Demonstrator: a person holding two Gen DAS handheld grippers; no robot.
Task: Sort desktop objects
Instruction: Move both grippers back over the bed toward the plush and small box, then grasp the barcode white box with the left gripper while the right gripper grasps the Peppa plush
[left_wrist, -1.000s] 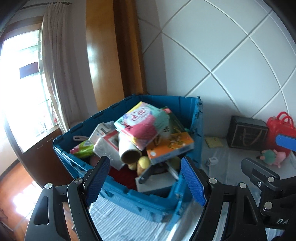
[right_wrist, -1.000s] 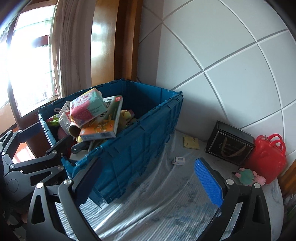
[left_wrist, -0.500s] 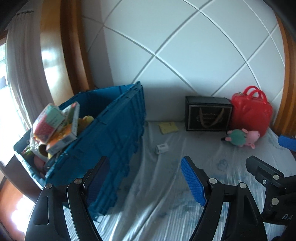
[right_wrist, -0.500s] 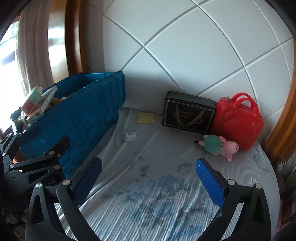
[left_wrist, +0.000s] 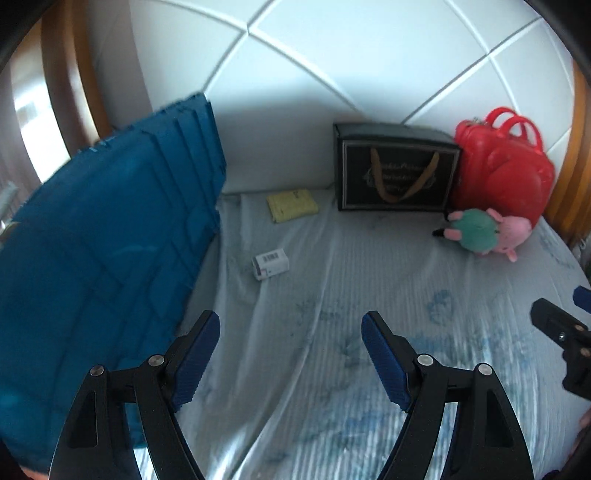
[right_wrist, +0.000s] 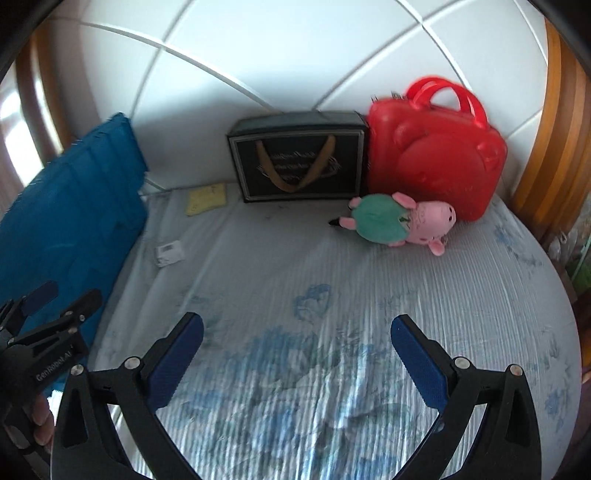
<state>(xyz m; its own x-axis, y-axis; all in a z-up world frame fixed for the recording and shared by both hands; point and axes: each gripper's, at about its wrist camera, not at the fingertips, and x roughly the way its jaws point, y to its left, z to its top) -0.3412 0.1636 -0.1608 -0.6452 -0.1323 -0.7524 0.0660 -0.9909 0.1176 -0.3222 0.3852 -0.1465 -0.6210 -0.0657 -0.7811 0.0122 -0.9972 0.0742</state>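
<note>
On the cloth-covered table lie a pink pig plush in a green dress (left_wrist: 484, 236) (right_wrist: 399, 221), a small white box with a barcode (left_wrist: 270, 263) (right_wrist: 169, 253) and a yellow pad (left_wrist: 291, 205) (right_wrist: 206, 198). A black gift box (left_wrist: 395, 170) (right_wrist: 299, 158) and a red plastic case (left_wrist: 506, 170) (right_wrist: 436, 158) stand at the back wall. The blue crate (left_wrist: 99, 243) (right_wrist: 70, 218) stands at the left. My left gripper (left_wrist: 290, 356) and right gripper (right_wrist: 295, 354) are both open and empty, above the near cloth.
The table's blue-patterned cloth (right_wrist: 314, 314) is wrinkled. A white panelled wall (left_wrist: 332, 55) closes the back. Wooden frames stand at the left (left_wrist: 70, 74) and right (right_wrist: 546, 110). The right gripper's tip shows at the left view's right edge (left_wrist: 561, 332).
Both views have swung right, away from the crate's filled inside toward the table's middle and back. The crate now shows only its outer side. Both grippers stayed open.
</note>
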